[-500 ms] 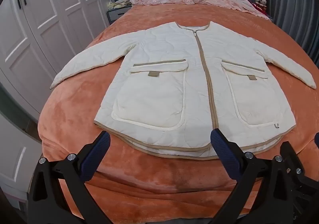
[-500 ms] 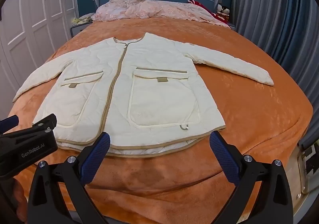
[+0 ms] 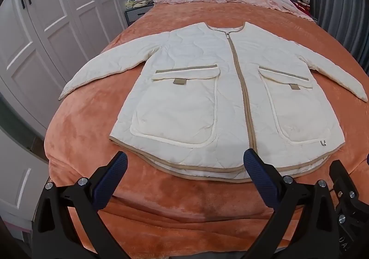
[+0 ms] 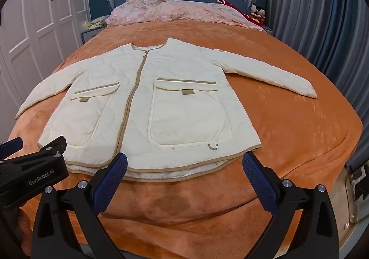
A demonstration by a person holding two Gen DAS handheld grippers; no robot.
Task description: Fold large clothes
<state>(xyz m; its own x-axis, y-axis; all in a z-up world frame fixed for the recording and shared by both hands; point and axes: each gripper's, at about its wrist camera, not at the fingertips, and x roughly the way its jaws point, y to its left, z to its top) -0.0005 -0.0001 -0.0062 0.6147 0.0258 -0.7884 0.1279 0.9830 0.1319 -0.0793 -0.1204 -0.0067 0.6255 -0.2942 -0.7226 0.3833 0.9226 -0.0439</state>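
Jacket (image 3: 207,97) flat, zipped, sleeves spread on bed (image 3: 161,201), no fold begun; left hand-held gripper (image 3: 184,176) and right hand-held gripper (image 4: 184,173) both wide open, empty.

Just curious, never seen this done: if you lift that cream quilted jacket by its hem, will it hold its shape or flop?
The jacket will probably flop: it lies flat with limp sleeves. Its quilted padding suggests soft bulk and little weight. It likely drags on the plush orange blanket.

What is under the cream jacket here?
The cream jacket lies flat, zipped, on the orange blanket, which shows all around it. The blanket directly beneath, the jacket's back and the pockets' insides are covered.
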